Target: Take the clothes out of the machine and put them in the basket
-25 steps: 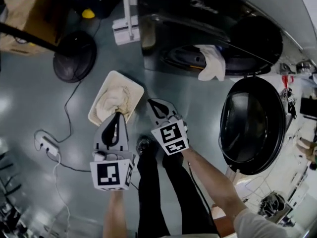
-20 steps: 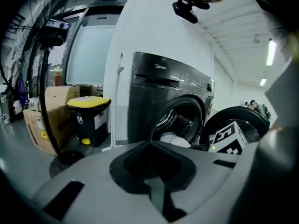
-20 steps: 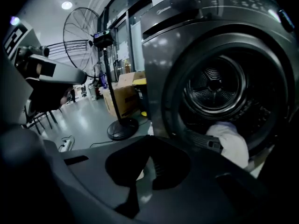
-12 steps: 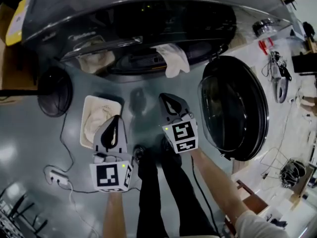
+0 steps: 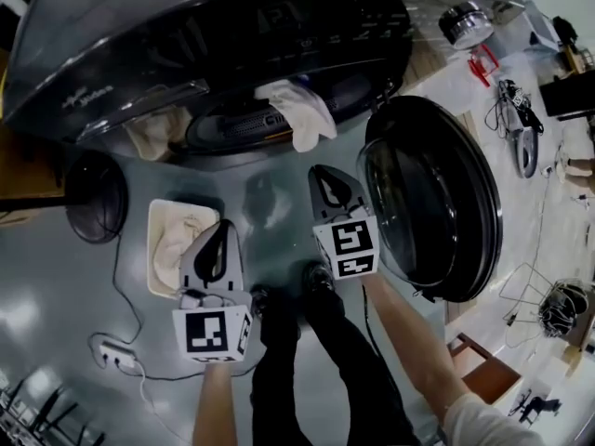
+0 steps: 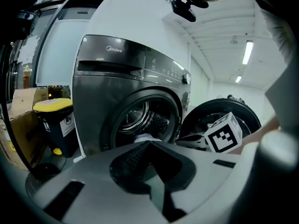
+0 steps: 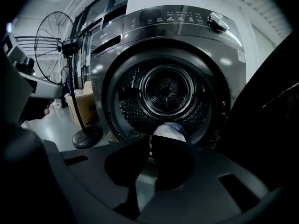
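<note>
1. The left gripper (image 5: pixel 224 227) points toward the washing machine (image 5: pixel 232 35). Its fingers (image 6: pixel 135 160) are closed tip to tip with nothing between them.
2. The right gripper (image 5: pixel 323 173) is also aimed at the machine. Its fingers (image 7: pixel 175 160) are pressed together and empty.
3. A white cloth (image 5: pixel 299 114) hangs over the lower lip of the drum opening, at 12 o'clock from the right gripper in the head view. It is apart from both grippers.
4. The round door (image 5: pixel 437 203) stands swung open at 3 o'clock from the right gripper.
5. The pale basket (image 5: pixel 156 249) sits on the floor at 9 o'clock from the left gripper, just beside it. A beige garment (image 5: pixel 183 242) lies inside.
6. A fan's dark round base (image 5: pixel 93 196) rests on the floor at 10 o'clock from the basket.
</note>
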### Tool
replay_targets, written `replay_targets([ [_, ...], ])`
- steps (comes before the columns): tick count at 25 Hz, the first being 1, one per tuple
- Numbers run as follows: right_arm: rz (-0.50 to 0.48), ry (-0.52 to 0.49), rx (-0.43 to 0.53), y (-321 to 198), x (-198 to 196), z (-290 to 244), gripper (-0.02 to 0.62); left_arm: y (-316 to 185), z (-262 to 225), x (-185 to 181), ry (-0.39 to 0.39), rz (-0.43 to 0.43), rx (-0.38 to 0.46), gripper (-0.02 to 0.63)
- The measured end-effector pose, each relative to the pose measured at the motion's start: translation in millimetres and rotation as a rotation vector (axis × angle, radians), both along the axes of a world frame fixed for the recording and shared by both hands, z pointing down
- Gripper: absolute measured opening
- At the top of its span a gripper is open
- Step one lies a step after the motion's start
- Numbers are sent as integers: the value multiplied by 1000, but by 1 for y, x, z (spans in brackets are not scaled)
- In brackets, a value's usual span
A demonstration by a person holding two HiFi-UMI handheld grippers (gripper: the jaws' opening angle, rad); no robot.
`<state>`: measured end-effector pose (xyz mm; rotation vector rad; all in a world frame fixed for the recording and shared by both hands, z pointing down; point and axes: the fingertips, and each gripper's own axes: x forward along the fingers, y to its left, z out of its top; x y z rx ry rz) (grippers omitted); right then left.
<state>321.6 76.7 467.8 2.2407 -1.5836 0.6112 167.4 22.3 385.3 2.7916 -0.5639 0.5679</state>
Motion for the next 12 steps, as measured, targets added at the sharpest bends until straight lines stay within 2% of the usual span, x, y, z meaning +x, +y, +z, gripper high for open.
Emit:
replay_targets([
  [2, -20, 7, -5, -10, 4, 12, 39, -1, 6, 3, 8, 1, 11, 20],
  [3, -31, 8, -10, -15, 6, 19, 71, -2, 9, 4, 14, 0, 17, 20],
  [4, -43, 9, -17, -21, 7, 26, 152, -3, 13, 4, 18, -1, 20, 20],
  [9, -131, 15, -62, -55, 12, 67, 347, -6, 35, 1, 30, -11, 18, 19],
  [12, -116, 85, -96, -70, 37, 90, 411, -10, 51, -3, 33, -24, 20, 20],
])
